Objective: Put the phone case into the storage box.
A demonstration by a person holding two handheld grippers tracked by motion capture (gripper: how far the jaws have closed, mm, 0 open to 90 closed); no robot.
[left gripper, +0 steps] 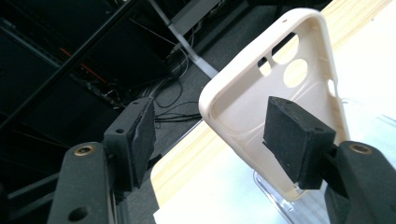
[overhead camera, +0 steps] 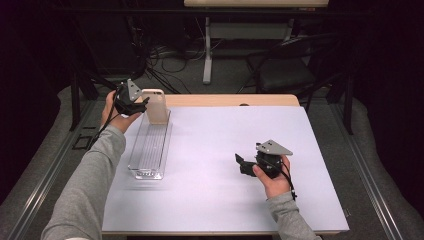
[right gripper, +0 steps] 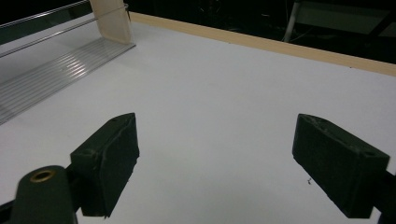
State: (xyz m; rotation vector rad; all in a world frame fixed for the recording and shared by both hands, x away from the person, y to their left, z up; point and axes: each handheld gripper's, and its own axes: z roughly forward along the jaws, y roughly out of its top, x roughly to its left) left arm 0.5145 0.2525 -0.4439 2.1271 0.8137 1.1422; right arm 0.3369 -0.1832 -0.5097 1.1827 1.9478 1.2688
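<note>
1. Standing upright at the far end of the clear ribbed tray point(overhead camera: 148, 150), near the table's far-left corner, the cream phone case point(overhead camera: 155, 106) is leaning with its open inner side toward the left gripper point(overhead camera: 134, 104).

2. Looking along that gripper's own view, the phone case point(left gripper: 275, 93) is sitting beside the right-hand pad point(left gripper: 294, 140); the other pad is standing well apart from it, so the jaws are released and nothing is being gripped. Whether the near pad is touching the case wall I cannot tell.

3. Judging by its thin walls and camera cut-outs, the case is looking light and flexible, probably soft plastic or silicone. It is likely bending under a hard squeeze and tipping easily, since only its bottom end is resting in the tray.

4. Taking hold is looking safest across one long side wall, low and away from the cut-outs, where the rim is stiffest; its smooth skin may be slipping on the foam pads.

5. The right gripper point(overhead camera: 250, 164) is waiting above the near-right part of the table, jaws spread wide with nothing between them.

6. The table point(overhead camera: 220, 145) is carrying a smooth white top with a pale wooden strip along its far edge.

7. Beyond it, the dark room is showing cables, a desk leg and a chair.
</note>
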